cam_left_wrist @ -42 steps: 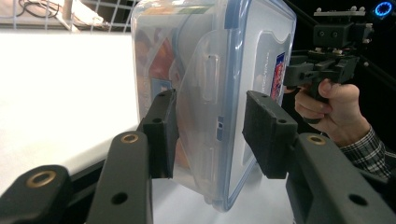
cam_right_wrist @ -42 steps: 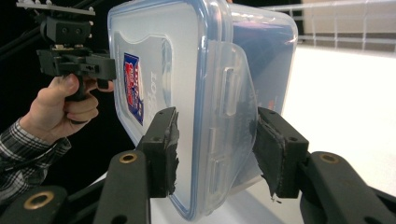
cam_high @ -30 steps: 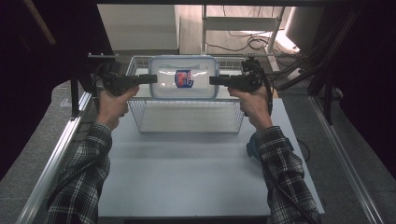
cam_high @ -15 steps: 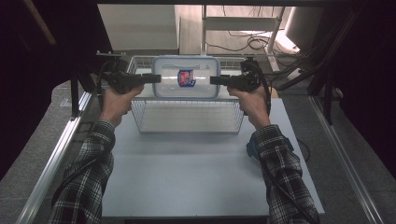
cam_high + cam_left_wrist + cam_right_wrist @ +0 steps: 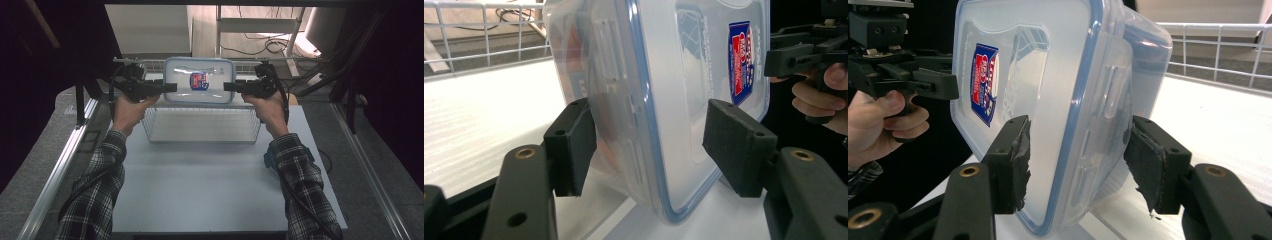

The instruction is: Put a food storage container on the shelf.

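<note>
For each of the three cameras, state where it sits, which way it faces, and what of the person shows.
High view: above the person's side, looking forward and down on the table and wire basket; both plaid-sleeved forearms, left gripper and right gripper.
Left gripper view: on the left gripper, facing the container edge-on; jaws apart; far hand.
Right gripper view: on the right gripper, facing the container's opposite end; far hand.
Shared: the clear blue-rimmed container with its label.
</note>
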`<act>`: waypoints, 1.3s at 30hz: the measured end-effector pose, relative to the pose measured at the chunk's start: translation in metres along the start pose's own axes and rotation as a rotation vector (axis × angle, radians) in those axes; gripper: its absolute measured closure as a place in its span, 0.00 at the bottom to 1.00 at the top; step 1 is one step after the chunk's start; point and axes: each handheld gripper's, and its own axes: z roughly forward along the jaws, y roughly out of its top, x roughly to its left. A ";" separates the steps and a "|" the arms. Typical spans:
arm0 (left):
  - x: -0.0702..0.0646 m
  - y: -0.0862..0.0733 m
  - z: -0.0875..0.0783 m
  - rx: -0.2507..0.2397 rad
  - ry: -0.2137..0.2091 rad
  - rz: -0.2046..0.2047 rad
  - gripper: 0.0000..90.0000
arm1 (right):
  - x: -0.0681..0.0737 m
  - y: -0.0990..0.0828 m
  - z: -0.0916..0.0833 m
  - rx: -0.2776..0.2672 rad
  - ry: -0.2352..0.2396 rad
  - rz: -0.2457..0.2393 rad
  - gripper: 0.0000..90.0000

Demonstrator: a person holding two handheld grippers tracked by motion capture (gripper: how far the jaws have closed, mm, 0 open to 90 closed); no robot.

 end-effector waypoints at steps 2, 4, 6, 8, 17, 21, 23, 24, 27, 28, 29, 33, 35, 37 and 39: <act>-0.001 0.000 0.001 0.006 0.008 0.009 0.40 | 0.001 0.000 0.000 0.002 -0.015 -0.015 0.48; -0.002 0.001 0.002 0.016 0.020 0.022 0.39 | 0.002 0.000 0.000 0.003 -0.018 -0.019 0.47; -0.004 0.001 0.003 0.025 0.035 0.038 0.37 | 0.002 0.000 0.001 0.002 -0.025 -0.027 0.46; -0.004 0.000 0.005 0.027 0.038 0.041 0.35 | 0.002 0.000 0.001 0.000 -0.029 -0.024 0.46; -0.003 -0.001 0.006 0.029 0.029 0.027 0.35 | 0.003 0.000 0.002 0.001 -0.047 -0.037 0.44; -0.003 -0.001 0.007 0.040 0.030 0.025 0.34 | 0.004 -0.001 0.002 0.009 -0.067 -0.055 0.40; -0.001 -0.002 0.008 0.041 0.008 0.002 0.32 | 0.005 -0.001 0.003 0.025 -0.099 -0.076 0.40; 0.002 -0.002 0.008 0.033 -0.008 -0.023 0.32 | 0.005 -0.002 0.004 0.029 -0.104 -0.083 0.40; 0.003 -0.003 0.008 0.025 -0.017 -0.031 0.32 | 0.004 -0.003 0.006 0.030 -0.091 -0.072 0.41; 0.003 -0.002 0.008 0.030 -0.005 -0.033 0.32 | 0.004 -0.002 0.007 0.028 -0.090 -0.074 0.41; 0.001 -0.001 0.008 0.031 0.014 -0.030 0.32 | 0.005 -0.002 0.007 0.029 -0.097 -0.075 0.41; -0.006 0.005 0.003 0.030 0.129 0.036 0.27 | 0.007 -0.001 0.006 0.013 -0.123 -0.081 0.44; -0.007 0.006 0.002 0.025 0.142 0.046 0.29 | 0.006 0.001 0.005 0.004 -0.138 -0.078 0.45; -0.007 0.006 0.001 0.017 0.116 0.038 0.37 | 0.006 0.002 0.005 0.000 -0.141 -0.073 0.46; -0.006 0.006 0.001 0.008 0.108 0.029 0.41 | 0.006 0.002 0.006 -0.002 -0.141 -0.071 0.47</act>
